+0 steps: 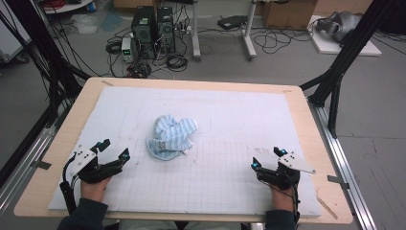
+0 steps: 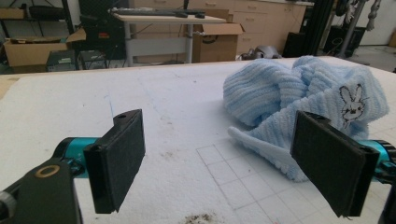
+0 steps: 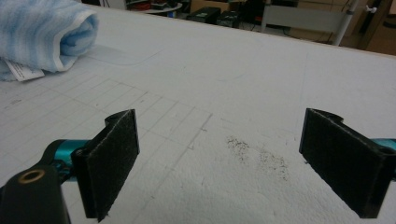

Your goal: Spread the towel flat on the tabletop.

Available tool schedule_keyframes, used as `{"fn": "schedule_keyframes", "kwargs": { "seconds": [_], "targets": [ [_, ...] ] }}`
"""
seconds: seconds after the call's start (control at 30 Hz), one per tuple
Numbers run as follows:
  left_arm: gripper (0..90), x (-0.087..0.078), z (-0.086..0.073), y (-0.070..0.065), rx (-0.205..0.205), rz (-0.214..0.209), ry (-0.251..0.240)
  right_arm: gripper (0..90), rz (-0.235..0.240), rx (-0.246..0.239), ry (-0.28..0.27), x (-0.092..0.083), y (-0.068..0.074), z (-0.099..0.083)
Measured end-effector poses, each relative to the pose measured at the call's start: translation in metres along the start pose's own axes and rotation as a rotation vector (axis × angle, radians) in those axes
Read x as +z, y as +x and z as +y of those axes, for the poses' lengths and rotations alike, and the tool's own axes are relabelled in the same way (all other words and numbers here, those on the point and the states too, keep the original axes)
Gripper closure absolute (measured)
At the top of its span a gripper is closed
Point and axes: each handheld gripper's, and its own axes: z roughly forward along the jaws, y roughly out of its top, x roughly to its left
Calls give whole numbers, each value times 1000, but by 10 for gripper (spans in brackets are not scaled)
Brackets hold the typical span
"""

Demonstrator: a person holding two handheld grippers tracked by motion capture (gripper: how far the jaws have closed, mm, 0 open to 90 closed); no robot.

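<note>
A crumpled light-blue striped towel point(image 1: 170, 135) lies near the middle of the white foam mat point(image 1: 230, 120). In the left gripper view the towel point(image 2: 303, 100) shows a small rabbit print and sits ahead and to the right of the jaws. My left gripper point(image 1: 114, 148) rests on the mat at the lower left, open and empty, its jaws point(image 2: 219, 163) wide apart. At the lower right my right gripper point(image 1: 267, 158) also stands open with nothing between its jaws point(image 3: 219, 163). From the right gripper view the towel point(image 3: 44, 32) lies far off at the upper left.
The mat has a faint drawn grid point(image 1: 215, 167) and lies on a wooden table point(image 1: 306, 110). Dark specks point(image 3: 257, 154) mark the foam ahead of the right gripper. Beyond the table stand computer towers point(image 1: 153, 31), cables, boxes and black frame struts point(image 1: 344, 52).
</note>
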Motion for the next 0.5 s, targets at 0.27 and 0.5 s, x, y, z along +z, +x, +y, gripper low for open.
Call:
{"fn": "schedule_keyframes", "kwargs": {
  "seconds": [0.27, 0.5],
  "targets": [
    [184, 0, 0, 0, -3, 4, 3, 112, -4, 14, 9, 1, -1, 0],
    [184, 0, 0, 0, -3, -2, 5, 112, -12, 10, 15, 1, 0, 0]
  ]
}}
